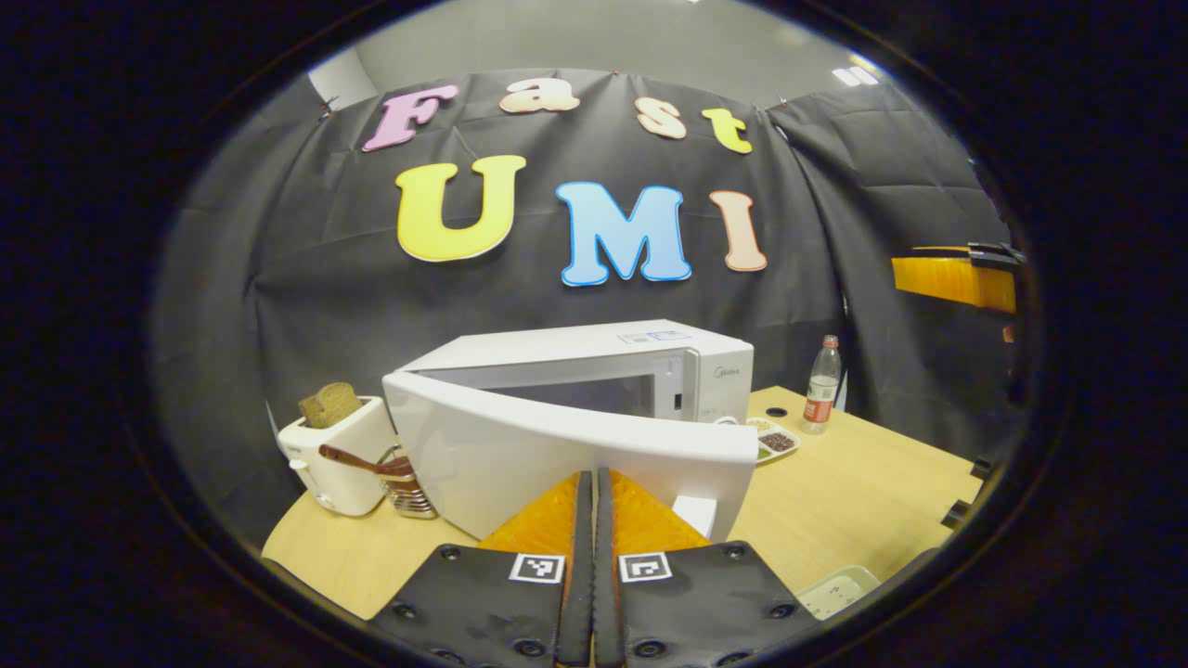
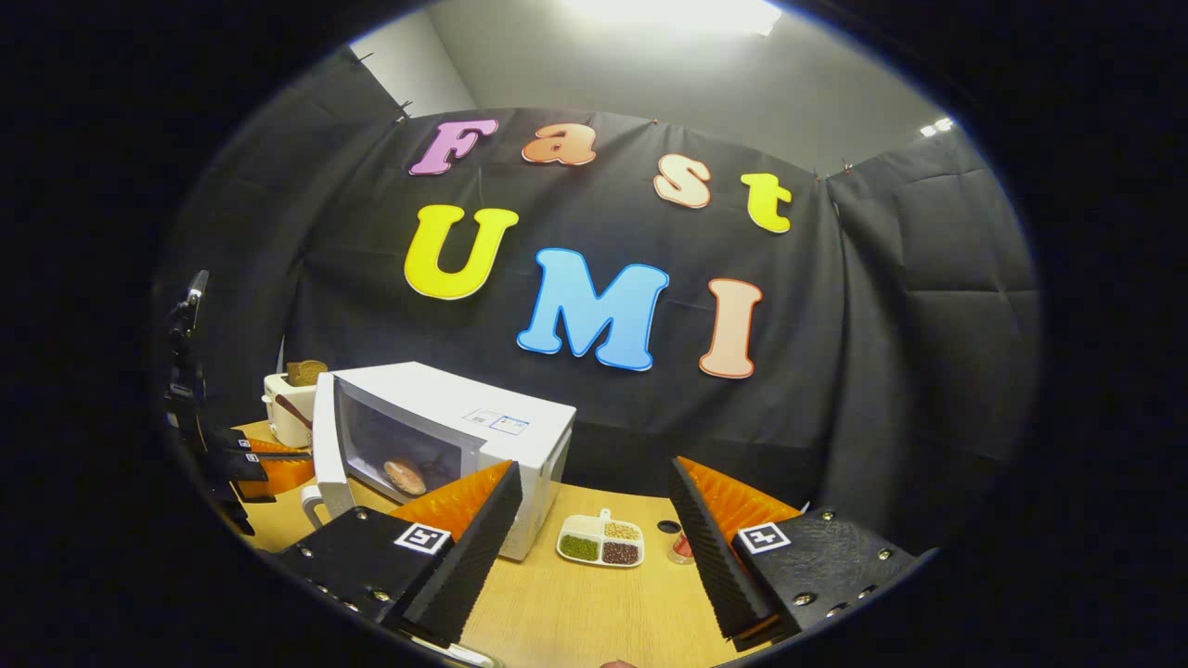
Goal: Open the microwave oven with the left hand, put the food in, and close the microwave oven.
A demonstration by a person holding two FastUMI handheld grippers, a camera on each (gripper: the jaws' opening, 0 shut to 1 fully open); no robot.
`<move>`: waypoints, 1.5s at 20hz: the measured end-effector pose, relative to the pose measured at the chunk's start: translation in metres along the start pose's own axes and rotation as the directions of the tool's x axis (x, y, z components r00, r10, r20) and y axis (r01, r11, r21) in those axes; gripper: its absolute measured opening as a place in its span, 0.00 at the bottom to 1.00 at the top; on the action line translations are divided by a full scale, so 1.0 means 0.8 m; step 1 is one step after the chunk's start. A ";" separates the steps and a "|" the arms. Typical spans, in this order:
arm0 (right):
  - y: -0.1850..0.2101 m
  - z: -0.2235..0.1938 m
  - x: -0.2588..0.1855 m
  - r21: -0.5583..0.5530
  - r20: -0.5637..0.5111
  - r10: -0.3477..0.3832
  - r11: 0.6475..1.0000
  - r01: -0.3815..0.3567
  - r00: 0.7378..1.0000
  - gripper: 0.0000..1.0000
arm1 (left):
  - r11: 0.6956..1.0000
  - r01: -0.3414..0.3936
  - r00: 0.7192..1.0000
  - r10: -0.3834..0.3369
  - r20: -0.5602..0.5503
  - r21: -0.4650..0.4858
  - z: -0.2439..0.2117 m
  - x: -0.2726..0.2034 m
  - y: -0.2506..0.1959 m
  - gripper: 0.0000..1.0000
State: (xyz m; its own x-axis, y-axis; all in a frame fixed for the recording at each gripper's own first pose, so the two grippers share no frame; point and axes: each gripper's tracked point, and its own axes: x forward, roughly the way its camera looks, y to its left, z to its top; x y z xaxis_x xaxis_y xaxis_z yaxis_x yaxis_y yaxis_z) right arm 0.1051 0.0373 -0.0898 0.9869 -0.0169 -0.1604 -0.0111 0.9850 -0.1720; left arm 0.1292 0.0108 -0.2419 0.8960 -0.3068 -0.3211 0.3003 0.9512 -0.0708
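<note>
The white microwave (image 1: 575,357) stands on the wooden table (image 1: 863,492) with its door (image 1: 520,455) swung partly open toward me. My left gripper (image 1: 594,482) is shut, nothing between its orange fingers, and their tips rest against the door's outer face. In the right gripper view the microwave (image 2: 501,422) stands at the left, and a round brown piece of food (image 2: 406,475) lies inside it. My right gripper (image 2: 594,468) hangs wide open and empty above the table, right of the microwave. The left gripper (image 2: 295,464) shows beside the door's edge (image 2: 323,436).
A white toaster (image 1: 339,459) holding bread (image 1: 329,404) and a wire holder with a wooden spoon (image 1: 404,482) stand left of the microwave. To its right are a divided dish of beans (image 2: 600,541), a drink bottle (image 1: 821,385) and a white box (image 1: 835,589) near the front edge.
</note>
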 end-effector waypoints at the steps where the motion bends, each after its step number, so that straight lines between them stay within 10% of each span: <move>1: -0.009 -0.002 -0.007 0.004 -0.007 -0.019 1.000 0.019 1.000 0.96 | 1.000 0.016 1.000 -0.016 0.001 0.000 0.002 0.009 -0.006 0.07; 30: -0.082 -0.010 -0.035 0.012 -0.047 -0.147 0.989 0.147 0.988 0.96 | 0.994 0.056 0.998 -0.057 -0.003 -0.097 0.034 0.194 -0.019 0.07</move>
State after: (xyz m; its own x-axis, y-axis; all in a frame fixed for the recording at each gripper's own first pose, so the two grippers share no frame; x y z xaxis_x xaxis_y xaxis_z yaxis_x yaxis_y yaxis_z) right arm 0.0767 -0.0284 -0.0819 0.9692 -0.1691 -0.1788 0.1364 0.9739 -0.1817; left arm 0.2721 -0.0523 -0.2652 0.8766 -0.3603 -0.3191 0.3170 0.9311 -0.1805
